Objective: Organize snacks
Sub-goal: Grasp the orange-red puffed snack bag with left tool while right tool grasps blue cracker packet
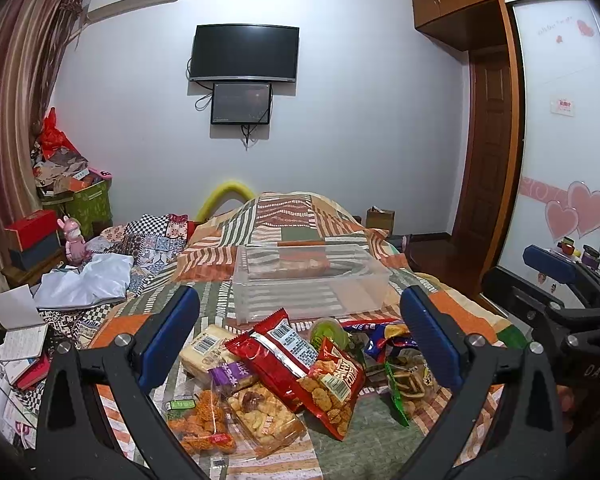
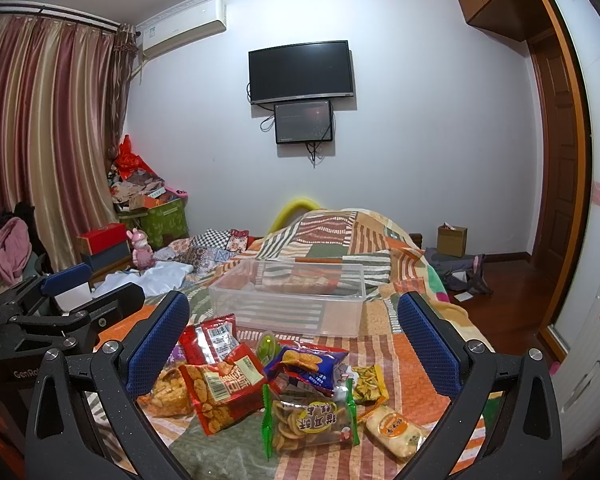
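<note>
A heap of snack packets lies on the patterned bedspread (image 1: 260,236). Among them are a long red packet (image 1: 276,354), an orange cracker bag (image 1: 334,384) (image 2: 220,388), a clear nut bar (image 1: 260,412), a blue chip bag (image 2: 310,364) and a green-edged biscuit bag (image 2: 312,420). Behind the heap stands a clear plastic box (image 1: 312,280) (image 2: 292,300) holding one packet. My left gripper (image 1: 300,336) hangs open over the heap, nothing between its blue pads. My right gripper (image 2: 294,336) is open too, and shows at the right edge of the left wrist view (image 1: 556,276).
Crumpled cloth and white fabric (image 1: 84,276) lie left of the heap. Books (image 1: 24,344) are stacked by the bed's left side. Boxes and a pink figurine (image 1: 76,240) stand against the curtain. A wardrobe (image 1: 560,120) and wooden floor (image 2: 500,300) lie to the right.
</note>
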